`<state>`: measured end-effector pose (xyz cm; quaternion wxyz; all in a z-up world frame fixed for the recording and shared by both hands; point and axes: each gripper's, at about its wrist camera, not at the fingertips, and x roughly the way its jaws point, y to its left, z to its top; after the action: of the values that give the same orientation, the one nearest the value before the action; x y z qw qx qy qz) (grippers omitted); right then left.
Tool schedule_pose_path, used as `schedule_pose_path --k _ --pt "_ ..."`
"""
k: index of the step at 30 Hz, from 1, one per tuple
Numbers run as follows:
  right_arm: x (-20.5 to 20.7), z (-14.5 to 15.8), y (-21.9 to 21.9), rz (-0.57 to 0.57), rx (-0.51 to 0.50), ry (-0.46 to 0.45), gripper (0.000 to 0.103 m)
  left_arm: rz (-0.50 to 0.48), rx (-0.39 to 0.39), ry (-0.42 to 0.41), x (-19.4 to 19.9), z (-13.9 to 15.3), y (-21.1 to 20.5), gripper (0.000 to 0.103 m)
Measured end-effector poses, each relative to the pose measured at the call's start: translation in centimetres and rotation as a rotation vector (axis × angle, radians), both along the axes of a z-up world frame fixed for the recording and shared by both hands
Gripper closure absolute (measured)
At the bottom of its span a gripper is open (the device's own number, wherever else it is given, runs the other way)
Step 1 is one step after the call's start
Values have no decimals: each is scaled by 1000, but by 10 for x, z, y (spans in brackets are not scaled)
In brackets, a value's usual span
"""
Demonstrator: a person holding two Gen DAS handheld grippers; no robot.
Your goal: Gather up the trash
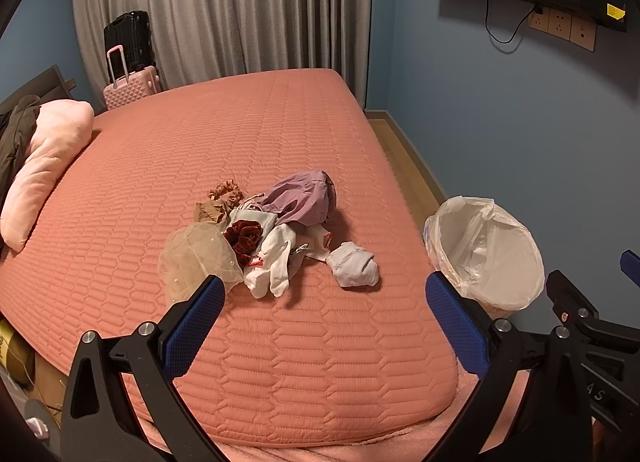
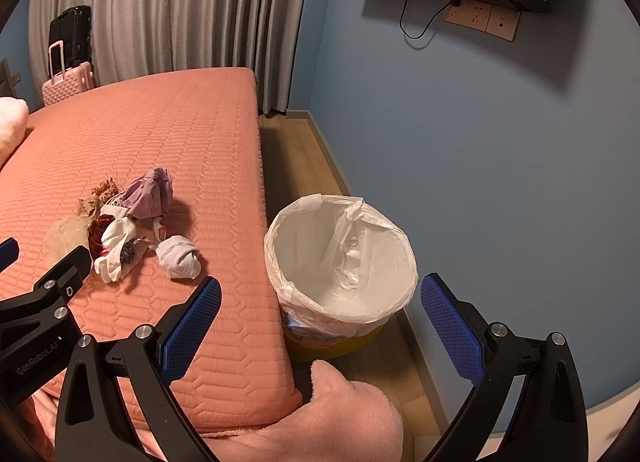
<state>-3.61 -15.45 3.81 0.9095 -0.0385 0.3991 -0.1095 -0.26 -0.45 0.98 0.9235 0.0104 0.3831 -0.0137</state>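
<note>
Nothing is collected yet: both the left claw (image 1: 322, 318) and right claw (image 2: 320, 318) hang released and empty, the pile of scraps (image 1: 260, 238) sits on the bed (image 1: 224, 134), and the lined bin (image 2: 340, 258) looks empty.

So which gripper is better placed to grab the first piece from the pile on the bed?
Probably the left gripper: it is open and faces the pile head-on. The right gripper, also open, points toward the lined bin.
</note>
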Motion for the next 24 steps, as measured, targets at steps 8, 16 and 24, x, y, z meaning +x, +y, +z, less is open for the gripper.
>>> schedule_pose_path --k 8,16,24 --pt "0 0 1 1 -5 -1 6 -2 1 -1 1 0 0 7" --pt "0 4 -1 -2 -7 -2 6 -2 -1 -3 2 1 -2 7" --pt "0 3 0 -1 -8 -3 6 -1 -2 -4 1 0 -1 7"
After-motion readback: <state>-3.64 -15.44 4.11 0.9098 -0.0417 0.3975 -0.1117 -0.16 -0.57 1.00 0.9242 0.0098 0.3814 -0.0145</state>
